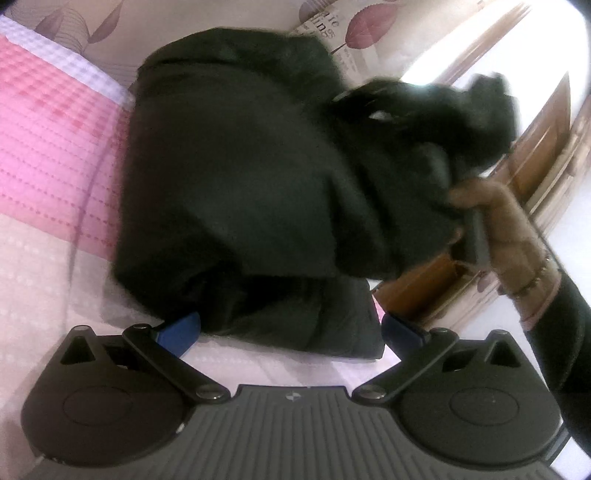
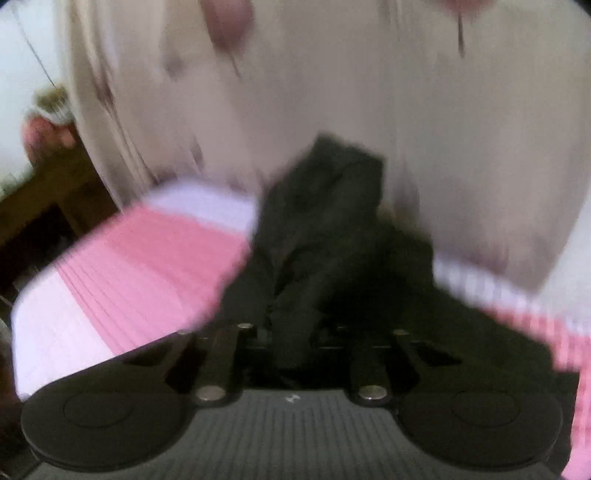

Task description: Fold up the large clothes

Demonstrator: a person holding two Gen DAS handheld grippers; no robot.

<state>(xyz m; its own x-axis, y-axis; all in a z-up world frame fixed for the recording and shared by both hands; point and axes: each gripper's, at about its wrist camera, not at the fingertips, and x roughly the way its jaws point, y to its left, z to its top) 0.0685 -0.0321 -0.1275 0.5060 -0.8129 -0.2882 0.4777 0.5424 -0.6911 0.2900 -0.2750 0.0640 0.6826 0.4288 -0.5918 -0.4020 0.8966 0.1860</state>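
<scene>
A large black garment [image 1: 251, 177] lies in a partly folded heap on a pink and white quilted bed cover [image 1: 48, 155]. My left gripper [image 1: 288, 332] is open, its blue-tipped fingers [image 1: 181, 330] astride the garment's near folded edge. My right gripper [image 1: 472, 229], held by a hand at the right, lifts a bunch of the black cloth off the bed. In the blurred right wrist view my right gripper [image 2: 295, 343] is shut on a fold of the black garment [image 2: 325, 229] that runs forward between the fingers.
A cream sheet with dark red leaf prints [image 1: 362, 22] covers the far part of the bed. Wooden furniture [image 1: 535, 147] stands beyond the bed at the right. The person's dark sleeve [image 1: 561, 332] crosses the right edge.
</scene>
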